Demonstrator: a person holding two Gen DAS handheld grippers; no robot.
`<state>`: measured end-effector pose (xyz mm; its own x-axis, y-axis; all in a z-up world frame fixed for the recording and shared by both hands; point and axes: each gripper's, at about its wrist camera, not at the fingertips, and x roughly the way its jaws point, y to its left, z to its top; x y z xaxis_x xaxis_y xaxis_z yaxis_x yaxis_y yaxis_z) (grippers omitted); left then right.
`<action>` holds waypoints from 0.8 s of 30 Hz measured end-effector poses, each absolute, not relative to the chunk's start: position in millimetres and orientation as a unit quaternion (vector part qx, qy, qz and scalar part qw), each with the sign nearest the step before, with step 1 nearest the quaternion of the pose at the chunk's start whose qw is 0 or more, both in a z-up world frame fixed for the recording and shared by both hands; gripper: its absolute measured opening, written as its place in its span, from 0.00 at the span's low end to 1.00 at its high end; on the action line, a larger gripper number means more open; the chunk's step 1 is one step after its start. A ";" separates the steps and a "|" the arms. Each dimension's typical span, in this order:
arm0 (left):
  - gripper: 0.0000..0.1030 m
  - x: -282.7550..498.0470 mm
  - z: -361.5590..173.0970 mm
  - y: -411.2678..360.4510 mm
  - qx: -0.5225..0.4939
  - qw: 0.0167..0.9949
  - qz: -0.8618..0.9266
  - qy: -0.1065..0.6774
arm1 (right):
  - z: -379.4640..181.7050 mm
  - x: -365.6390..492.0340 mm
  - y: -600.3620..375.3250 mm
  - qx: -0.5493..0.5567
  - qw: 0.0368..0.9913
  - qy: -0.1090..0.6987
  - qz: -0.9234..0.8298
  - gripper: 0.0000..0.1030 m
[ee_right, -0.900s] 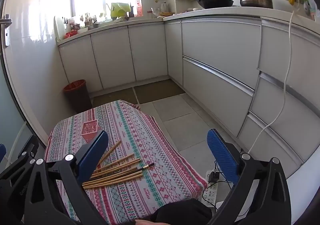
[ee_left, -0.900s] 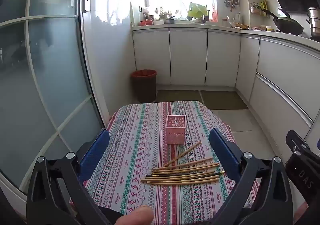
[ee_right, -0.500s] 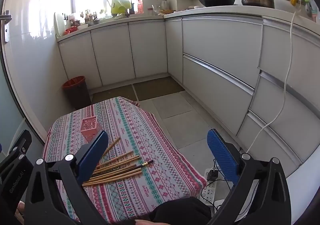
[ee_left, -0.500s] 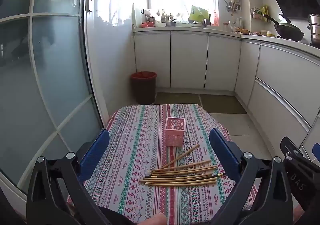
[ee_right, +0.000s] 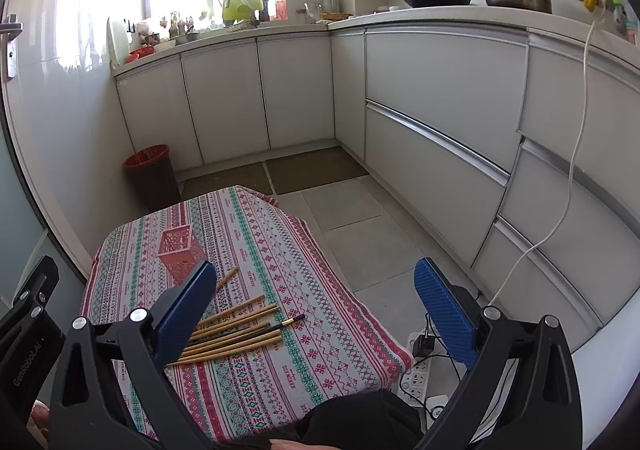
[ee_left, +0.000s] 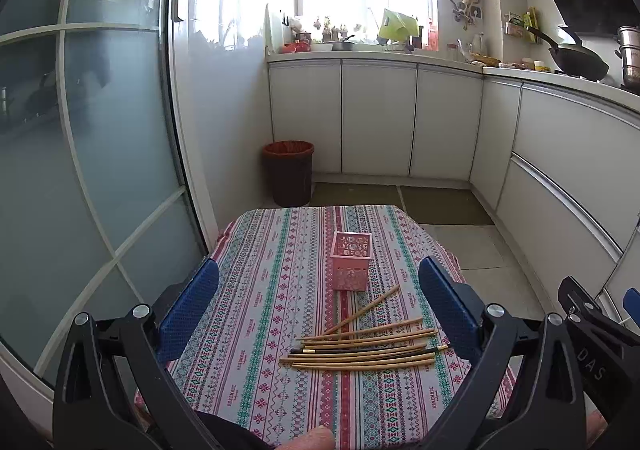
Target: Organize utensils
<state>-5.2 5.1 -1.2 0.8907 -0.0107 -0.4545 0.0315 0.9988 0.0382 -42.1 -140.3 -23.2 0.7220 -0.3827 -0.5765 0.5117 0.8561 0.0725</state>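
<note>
Several wooden chopsticks (ee_left: 364,350) lie in a loose row on the patterned tablecloth (ee_left: 256,290), one of them dark with a gold band. A pink perforated square holder (ee_left: 351,261) stands upright just behind them. My left gripper (ee_left: 318,306) is open and empty, held above and short of the chopsticks. My right gripper (ee_right: 316,306) is open and empty, to the right of the table; its left finger (ee_right: 184,314) hides the chopsticks' (ee_right: 240,330) left ends. The holder (ee_right: 180,252) stands behind them.
The small table (ee_right: 344,330) stands in a narrow kitchen. A red-lined bin (ee_left: 288,171) stands beyond the table's far edge. A glass door (ee_left: 80,153) is on the left, white cabinets (ee_right: 440,121) on the right. A power strip (ee_right: 418,378) lies on the floor by the table.
Both grippers have risen and pulled back a little, so the table and chopsticks sit lower and farther in view. Neither gripper's opening has changed.
</note>
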 end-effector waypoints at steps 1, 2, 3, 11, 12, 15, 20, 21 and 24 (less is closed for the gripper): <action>0.93 -4.8 -2.1 4.6 0.023 0.972 -0.010 0.234 | -23.8 -41.8 -139.4 0.113 0.921 0.284 -0.243 0.94; 0.93 -4.7 -2.0 4.9 0.023 0.972 -0.009 0.234 | -24.2 -41.8 -139.5 0.114 0.921 0.284 -0.242 0.94; 0.93 -5.0 1.7 6.6 0.023 0.972 -0.010 0.235 | -24.7 -41.6 -139.7 0.115 0.920 0.285 -0.242 0.94; 0.93 -3.9 1.7 6.9 0.023 0.971 -0.009 0.237 | -26.2 -38.6 -140.5 0.116 0.918 0.292 -0.242 0.94; 0.93 -4.6 1.3 4.6 0.025 0.971 -0.008 0.237 | -26.2 -38.6 -140.6 0.116 0.918 0.292 -0.242 0.94; 0.93 -3.7 1.6 3.6 0.026 0.971 -0.008 0.238 | -26.6 -37.6 -141.0 0.116 0.918 0.294 -0.241 0.94; 0.93 -2.7 0.9 2.0 0.026 0.970 -0.007 0.242 | -27.6 -36.1 -141.8 0.116 0.917 0.296 -0.241 0.94; 0.93 -2.6 0.7 1.5 0.026 0.970 -0.007 0.243 | -27.9 -35.9 -141.8 0.116 0.917 0.296 -0.241 0.94; 0.93 0.7 2.1 2.7 0.027 0.969 -0.007 0.246 | -28.5 -35.2 -142.4 0.116 0.917 0.298 -0.240 0.94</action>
